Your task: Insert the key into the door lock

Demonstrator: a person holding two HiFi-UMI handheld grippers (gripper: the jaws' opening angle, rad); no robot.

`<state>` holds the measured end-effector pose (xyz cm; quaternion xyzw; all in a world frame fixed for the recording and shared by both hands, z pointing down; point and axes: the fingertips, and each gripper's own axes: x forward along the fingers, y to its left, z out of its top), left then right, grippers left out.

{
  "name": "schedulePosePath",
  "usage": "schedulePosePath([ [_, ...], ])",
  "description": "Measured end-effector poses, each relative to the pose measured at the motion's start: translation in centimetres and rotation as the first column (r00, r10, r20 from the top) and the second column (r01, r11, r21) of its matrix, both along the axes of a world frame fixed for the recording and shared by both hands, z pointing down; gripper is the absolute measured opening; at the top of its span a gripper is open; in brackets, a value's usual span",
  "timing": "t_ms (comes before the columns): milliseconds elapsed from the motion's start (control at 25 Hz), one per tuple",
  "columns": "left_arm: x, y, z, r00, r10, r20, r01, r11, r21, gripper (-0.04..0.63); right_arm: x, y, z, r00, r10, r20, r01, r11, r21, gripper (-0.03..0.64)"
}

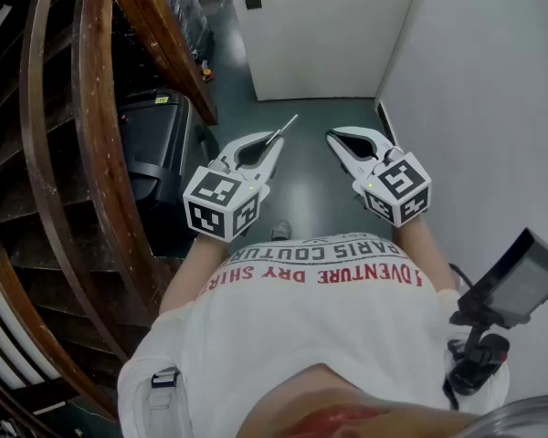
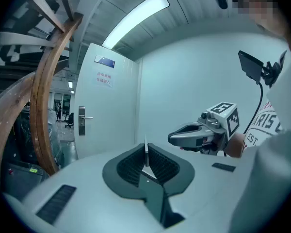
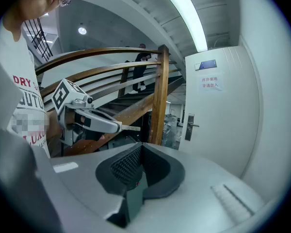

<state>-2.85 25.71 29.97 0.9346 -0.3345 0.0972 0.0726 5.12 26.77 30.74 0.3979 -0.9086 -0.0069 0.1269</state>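
The left tongs are clenched on the key, whose thin metal blade sticks out past their tips and slants up towards the door at the far end of the floor. In the left gripper view the key stands on edge as a narrow sliver pinched between the ribbed pads of the left tongs, with the white door ahead and its lock plate, carrying a lever handle, at the door's left edge. The key is well apart from that plate, in the air in front of the person's white T-shirt. The right tongs are held just beside the left ones at about the same height, tips pointing the same way; the right gripper view shows the right tongs closed together with nothing between them (only dark ribbed pad faces meeting). That view also catches the left tongs from the side with the key jutting out in front of a wooden stair post, and the door with its lock plate to the right. A curved wooden staircase fills the left side of the head view, and a plain white wall runs along the floor's right edge.
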Motion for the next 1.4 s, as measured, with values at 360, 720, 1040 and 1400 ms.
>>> schedulePosePath([
  [360, 1.3, 0.0, 0.6, 1.0, -0.003, 0.031, 0.003, 1.0, 0.0, 0.021, 1.1, 0.5, 0.3, 1.0, -0.012, -0.002, 0.012, 1.0, 0.005, 0.001],
  [720, 2.8, 0.4, 0.7, 0.999, 0.004, 0.036, -0.003, 1.0, -0.014, 0.021, 3.1, 0.9, -0.1, 1.0, -0.001, 0.025, 0.0, 1.0, 0.018, 0.002],
  [1040, 3.9, -1.9, 1.5, 0.999, 0.004, 0.041, -0.002, 1.0, -0.029, 0.021, 5.1, -1.3, 2.1, 0.998, 0.016, 0.059, -0.014, 0.999, -0.037, 0.002],
  [1400, 3.4, -13.6, 7.5, 0.999, 0.007, 0.039, -0.004, 0.997, -0.077, 0.021, 5.5, -13.3, 7.8, 0.996, 0.056, 0.067, -0.05, 0.995, -0.087, 0.002],
])
